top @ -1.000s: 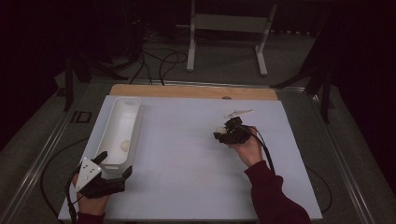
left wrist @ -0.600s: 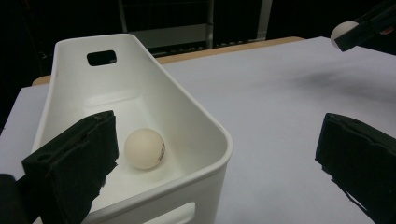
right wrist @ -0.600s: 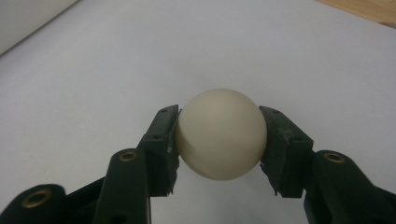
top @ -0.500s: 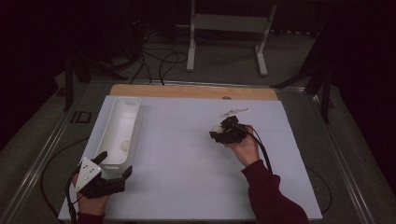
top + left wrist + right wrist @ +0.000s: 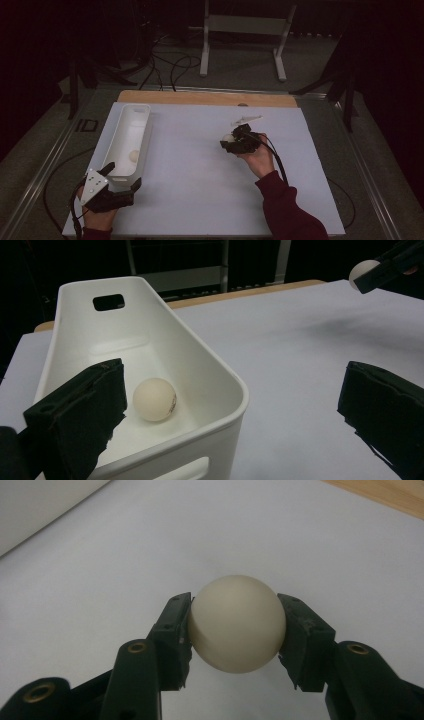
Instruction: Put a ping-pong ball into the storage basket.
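Note:
My right gripper (image 5: 231,142) sits right of the table's middle, shut on a cream ball (image 5: 228,137). In the right gripper view its two pads squeeze the ball (image 5: 235,622) from either side, just above the white sheet. A long white bin (image 5: 142,111) lies along the left side, and a second cream ball (image 5: 133,156) rests near its close end. My left gripper (image 5: 122,176) stands open by the bin's near end. The left gripper view looks between wide jaws at that ball (image 5: 154,399) in the bin (image 5: 210,360), with the right gripper (image 5: 385,265) and its ball (image 5: 359,273) far off.
A white sheet (image 5: 190,190) covers the table, with a wooden strip (image 5: 200,97) along the back edge. Behind the table, a white stand (image 5: 245,25) and loose cables (image 5: 170,65) lie on the dark floor.
The right gripper has drifted slightly left with the ball still in it. The left gripper has stayed where it was.

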`<act>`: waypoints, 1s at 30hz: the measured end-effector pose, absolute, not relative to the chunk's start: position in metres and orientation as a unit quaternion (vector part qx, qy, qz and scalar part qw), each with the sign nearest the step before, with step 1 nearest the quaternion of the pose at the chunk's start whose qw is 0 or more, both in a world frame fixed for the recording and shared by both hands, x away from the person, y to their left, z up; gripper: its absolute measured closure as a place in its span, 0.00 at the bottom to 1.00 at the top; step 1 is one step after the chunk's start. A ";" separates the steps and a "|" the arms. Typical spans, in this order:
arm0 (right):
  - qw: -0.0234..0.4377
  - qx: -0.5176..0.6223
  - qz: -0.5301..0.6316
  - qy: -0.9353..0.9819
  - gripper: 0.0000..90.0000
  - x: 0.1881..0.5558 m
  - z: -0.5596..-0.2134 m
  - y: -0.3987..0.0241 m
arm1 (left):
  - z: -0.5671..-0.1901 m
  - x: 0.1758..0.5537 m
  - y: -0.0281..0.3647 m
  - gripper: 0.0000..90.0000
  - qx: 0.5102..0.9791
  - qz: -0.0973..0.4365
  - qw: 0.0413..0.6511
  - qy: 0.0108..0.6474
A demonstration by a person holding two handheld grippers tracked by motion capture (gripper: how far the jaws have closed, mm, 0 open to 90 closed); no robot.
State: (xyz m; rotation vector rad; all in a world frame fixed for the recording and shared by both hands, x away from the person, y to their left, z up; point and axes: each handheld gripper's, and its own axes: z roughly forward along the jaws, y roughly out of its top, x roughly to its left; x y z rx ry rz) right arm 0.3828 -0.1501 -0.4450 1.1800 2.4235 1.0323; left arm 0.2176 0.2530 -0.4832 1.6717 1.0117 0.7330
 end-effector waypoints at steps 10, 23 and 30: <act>0.125 0.398 0.360 0.834 0.56 0.382 -0.442 -0.143 | -0.483 0.218 0.253 0.00 0.692 0.304 0.503 0.419; 0.123 0.392 0.366 0.835 0.56 0.382 -0.439 -0.134 | -0.483 0.218 0.253 0.00 0.692 0.304 0.503 0.419; 0.119 0.388 0.372 0.835 0.56 0.381 -0.436 -0.130 | -0.483 0.217 0.253 0.00 0.692 0.304 0.504 0.419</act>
